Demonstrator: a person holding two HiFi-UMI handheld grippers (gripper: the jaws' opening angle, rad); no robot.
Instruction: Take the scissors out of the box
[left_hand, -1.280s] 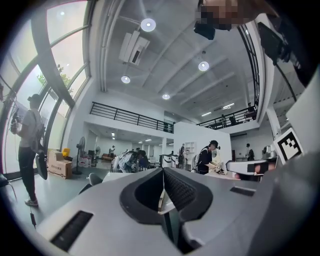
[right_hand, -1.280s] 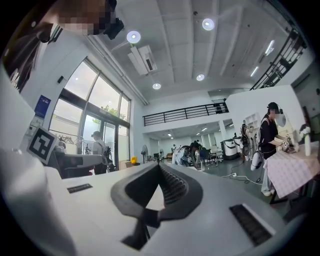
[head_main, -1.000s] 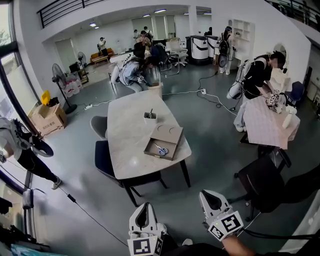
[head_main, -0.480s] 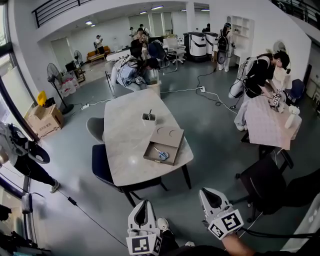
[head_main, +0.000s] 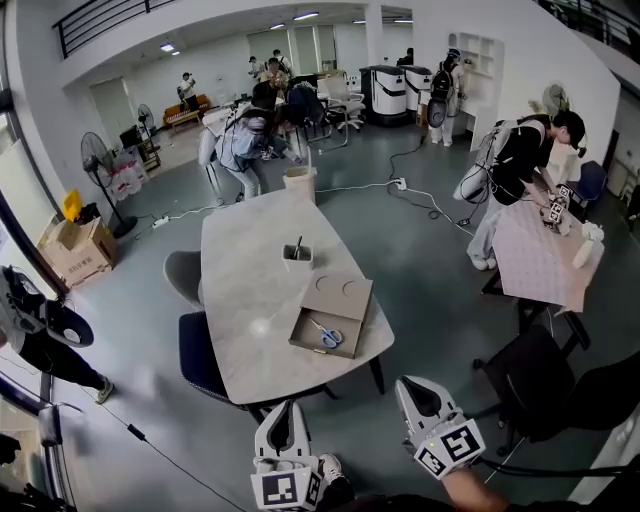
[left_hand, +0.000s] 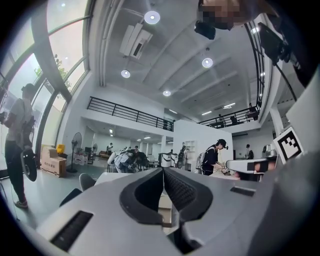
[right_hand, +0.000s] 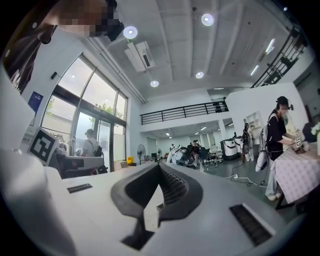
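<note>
A pair of blue-handled scissors (head_main: 325, 336) lies flat in the tray of an open cardboard box (head_main: 301, 345), which sits by the right edge of the pale surface (head_main: 245, 290), close to its near right corner. The box's lid (head_main: 340, 293), marked with two round shapes, lies flat on the far side of the tray and adjoins it. Nothing else can be made out in the tray. Beyond the box, near the middle of the surface, stands a small white holder (head_main: 297, 256) with a dark, slim item upright in it; what the item is cannot be told.

Two chairs, one grey (head_main: 182, 272) and one dark (head_main: 198, 350), are tucked against the surface's left edge.

The left gripper (head_main: 289, 410) and the right gripper (head_main: 405, 388) are held side by side over the grey floor (head_main: 120, 330), well apart from the surface's near edge, both pointing level toward it. Each gripper's own view shows its jaws pressed together at the tips with nothing between them.

To the right, a person in dark clothing (head_main: 520, 150) bends over a second table (head_main: 540, 260) with a checked cover.
</note>
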